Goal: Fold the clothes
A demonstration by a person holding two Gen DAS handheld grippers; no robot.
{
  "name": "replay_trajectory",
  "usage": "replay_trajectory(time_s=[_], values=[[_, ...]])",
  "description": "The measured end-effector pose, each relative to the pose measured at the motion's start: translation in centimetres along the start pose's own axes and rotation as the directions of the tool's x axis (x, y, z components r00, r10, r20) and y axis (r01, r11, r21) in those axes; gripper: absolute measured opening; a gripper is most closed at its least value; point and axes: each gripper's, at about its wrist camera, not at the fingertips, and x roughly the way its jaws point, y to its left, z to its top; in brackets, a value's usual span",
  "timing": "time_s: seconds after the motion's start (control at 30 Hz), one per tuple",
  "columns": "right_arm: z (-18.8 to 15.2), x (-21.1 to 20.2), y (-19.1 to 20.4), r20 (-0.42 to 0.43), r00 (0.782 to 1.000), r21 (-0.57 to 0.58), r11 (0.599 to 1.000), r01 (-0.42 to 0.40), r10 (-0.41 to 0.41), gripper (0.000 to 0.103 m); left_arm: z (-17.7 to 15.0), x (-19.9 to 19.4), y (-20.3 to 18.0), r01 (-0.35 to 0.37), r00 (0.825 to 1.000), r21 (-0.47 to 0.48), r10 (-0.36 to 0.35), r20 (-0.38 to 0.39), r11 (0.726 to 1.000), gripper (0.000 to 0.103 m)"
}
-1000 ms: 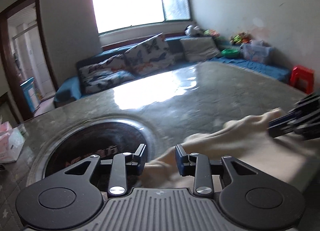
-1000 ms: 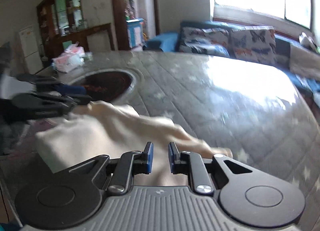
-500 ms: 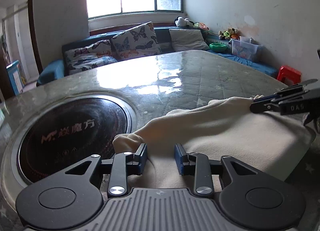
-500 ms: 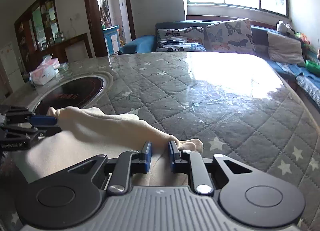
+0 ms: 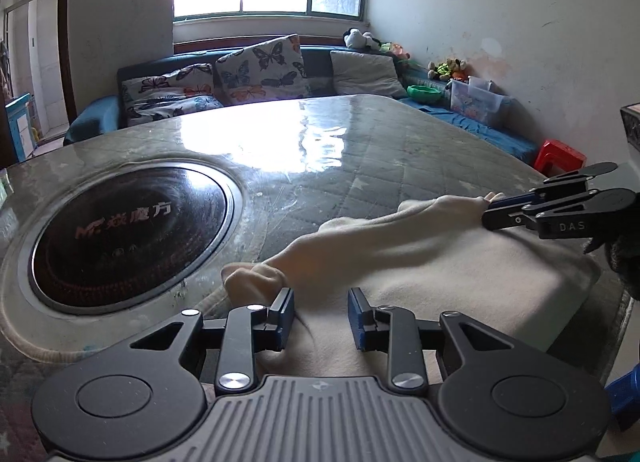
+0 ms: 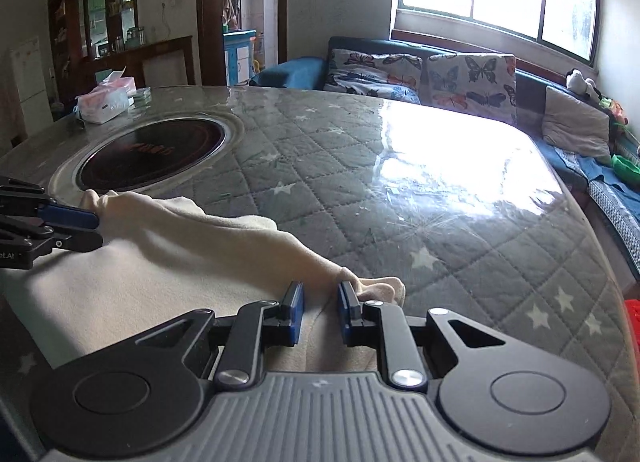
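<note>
A cream garment [image 5: 440, 262] lies folded on the quilted table [image 5: 360, 150], its near side at the table's front edge. My left gripper [image 5: 322, 316] is shut on the bunched left corner of its far edge, with cloth bulging out past the left finger. In the right wrist view that same gripper [image 6: 92, 228] comes in from the left, pinching the corner. My right gripper [image 6: 320, 312] is shut on the right corner of the garment [image 6: 160, 262], a small tuft poking out beyond its pads. It shows from the side in the left wrist view [image 5: 486, 216].
A round black hob [image 5: 132, 230] is set into the table just left of the garment. A tissue pack [image 6: 106, 102] sits at the far left edge. A sofa with butterfly cushions [image 5: 256, 74] runs behind the table, and a red stool [image 5: 560, 154] stands at right.
Both grippers shifted a little with the garment's edge still in them. The left wrist rolled level. The cloth has sunk from a raised ridge and now lies flatter on the table.
</note>
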Motion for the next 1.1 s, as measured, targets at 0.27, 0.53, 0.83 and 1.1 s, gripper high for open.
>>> replay_trajectory(time_s=[0.27,0.53,0.83,1.1], values=[[2.7,1.5,1.6,0.045,0.995,0.038,0.995,-0.093,0.092,0.017,3.4,2.7,-2.1,0.035,0.999,0.012,-0.035,0.004,0.999,0.031],[2.6,3.5,2.2,0.006,0.996,0.014,0.996,-0.086,0.086,0.021,3.6,5.6,-0.6,-0.022,0.999,-0.055,0.019,-0.048,0.998,0.033],[0.8,-2.3,5.1,0.025,0.986,-0.1,0.982,-0.16,0.163,0.03,1.5,0.6,-3.8,0.01,1.0,0.039,-0.011,0.021,0.999,0.034],[-2.1,-4.2,8.4,0.041,0.985,-0.17,0.973,-0.158,0.167,0.032,-1.4,-0.8,-7.1,0.045,0.998,0.125,-0.049,0.025,0.991,0.034]])
